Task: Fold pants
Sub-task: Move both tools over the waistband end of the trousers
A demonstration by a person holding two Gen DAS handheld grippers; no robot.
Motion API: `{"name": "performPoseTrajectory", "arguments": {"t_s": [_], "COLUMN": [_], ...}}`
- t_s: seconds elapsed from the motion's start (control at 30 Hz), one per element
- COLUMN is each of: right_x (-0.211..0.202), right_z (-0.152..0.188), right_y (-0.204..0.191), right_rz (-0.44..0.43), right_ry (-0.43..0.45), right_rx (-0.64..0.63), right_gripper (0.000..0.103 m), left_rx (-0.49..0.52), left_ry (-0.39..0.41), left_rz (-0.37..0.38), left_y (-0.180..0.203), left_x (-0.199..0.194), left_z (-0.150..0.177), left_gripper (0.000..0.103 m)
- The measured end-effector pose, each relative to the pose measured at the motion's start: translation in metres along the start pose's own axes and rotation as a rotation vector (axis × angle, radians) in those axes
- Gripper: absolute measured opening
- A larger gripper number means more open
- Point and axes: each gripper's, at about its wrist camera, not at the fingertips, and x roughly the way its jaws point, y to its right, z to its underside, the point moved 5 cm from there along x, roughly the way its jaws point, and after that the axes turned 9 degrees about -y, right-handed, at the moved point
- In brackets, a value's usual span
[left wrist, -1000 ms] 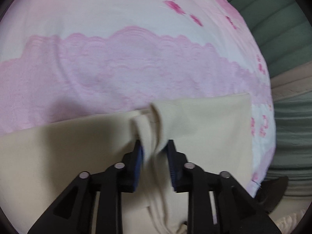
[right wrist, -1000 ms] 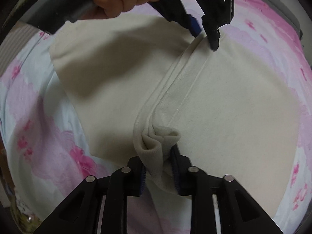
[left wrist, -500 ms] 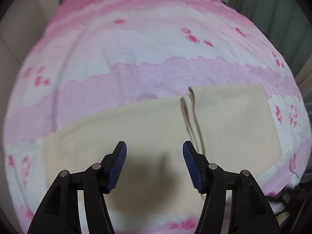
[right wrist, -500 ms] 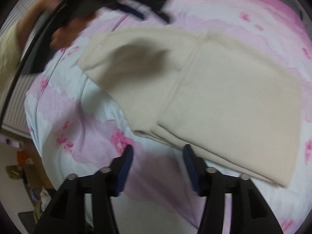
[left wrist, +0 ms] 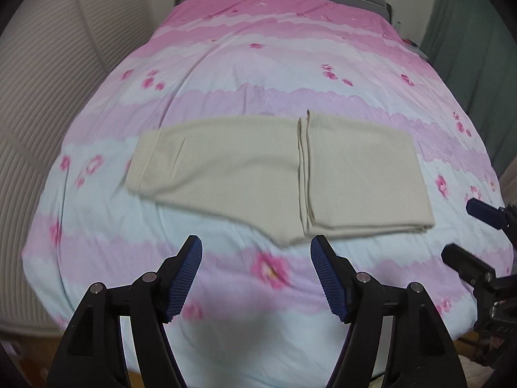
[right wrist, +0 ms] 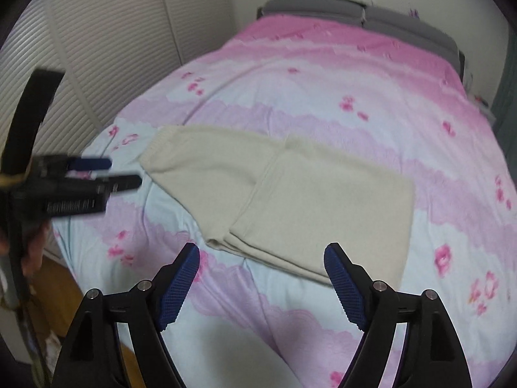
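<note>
the cream pants [left wrist: 258, 174] lie flat across the middle of the bed [left wrist: 258, 51], on its pink flowered cover, folded so that one layer lies over the right part with its edge running down the middle. the left gripper [left wrist: 257, 274] hangs above the near edge of the bed, jaws spread and opening, nothing between them. the right gripper [right wrist: 261, 283] is also above the near edge, jaws spread wide and opening, empty. neither touches the pants. a hand [right wrist: 32, 252] shows at the left of the right view.
</note>
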Motion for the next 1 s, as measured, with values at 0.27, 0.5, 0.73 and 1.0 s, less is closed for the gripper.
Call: {"name": "performPoseTrajectory", "arguments": {"t_s": [0.27,0.5,0.73,1.0], "right_x": [-0.033,-0.037,-0.019,0.022], "right_z": [0.023,0.018,-0.019,-0.060], "right_y": [-0.018,-0.051,-0.102,-0.156], "right_rz": [-0.014,-0.029,-0.013,0.010], "right_ry": [0.019,0.022,0.030,-0.002], "right_rx": [-0.052,-0.074,-0.014,0.049], "right_gripper": [0.080,0.080,0.080,0.080], "left_rx": [-0.092,-0.127,-0.219,-0.222], "left_ry": [0.017,0.045,-0.007,-0.026], "left_rz": [-0.017,0.001,0.148,0.162], "left_y": [0.000,-0.035,-0.110,-0.187], "left_x": [-0.027,-0.033,-0.017,0.017], "left_z": [0.049,0.060,0.046,0.018], "left_gripper": [0.074,0.079,0.081,0.081]}}
